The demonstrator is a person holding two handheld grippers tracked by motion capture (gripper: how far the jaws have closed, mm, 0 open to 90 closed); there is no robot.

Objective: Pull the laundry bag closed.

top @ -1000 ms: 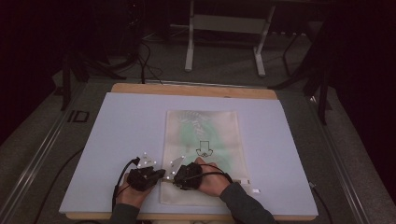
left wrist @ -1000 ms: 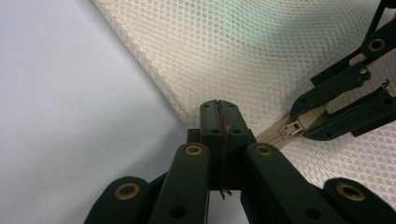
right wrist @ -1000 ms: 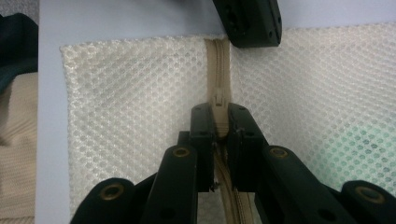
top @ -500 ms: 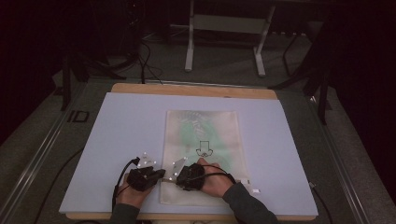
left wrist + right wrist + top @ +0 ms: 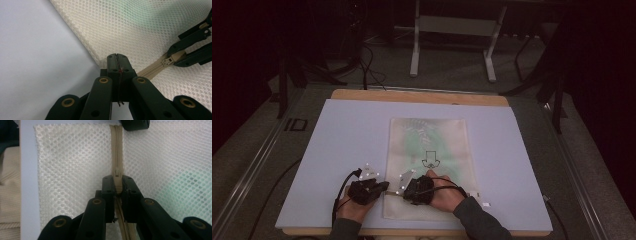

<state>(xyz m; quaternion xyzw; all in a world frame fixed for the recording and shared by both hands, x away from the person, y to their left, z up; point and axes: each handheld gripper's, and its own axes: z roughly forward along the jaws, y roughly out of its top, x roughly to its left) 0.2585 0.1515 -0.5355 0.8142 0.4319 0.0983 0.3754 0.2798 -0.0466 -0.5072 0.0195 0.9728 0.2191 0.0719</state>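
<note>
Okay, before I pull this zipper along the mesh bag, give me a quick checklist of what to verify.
1. Left gripper shut on the mesh bag at its zipper end: ok.
2. Right gripper shut on the zipper slider: ok.
3. Zipper track runs straight from the slider to the left gripper: ok.
4. Bag lies flat on the table mat: ok.
5. Mesh clear of the slider's teeth: cannot tell.

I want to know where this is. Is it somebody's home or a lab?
Most likely a lab or recording room, not a home. A bare work table holds one mesh zip bag, cables trail over the floor, and a metal stand waits behind.
</note>
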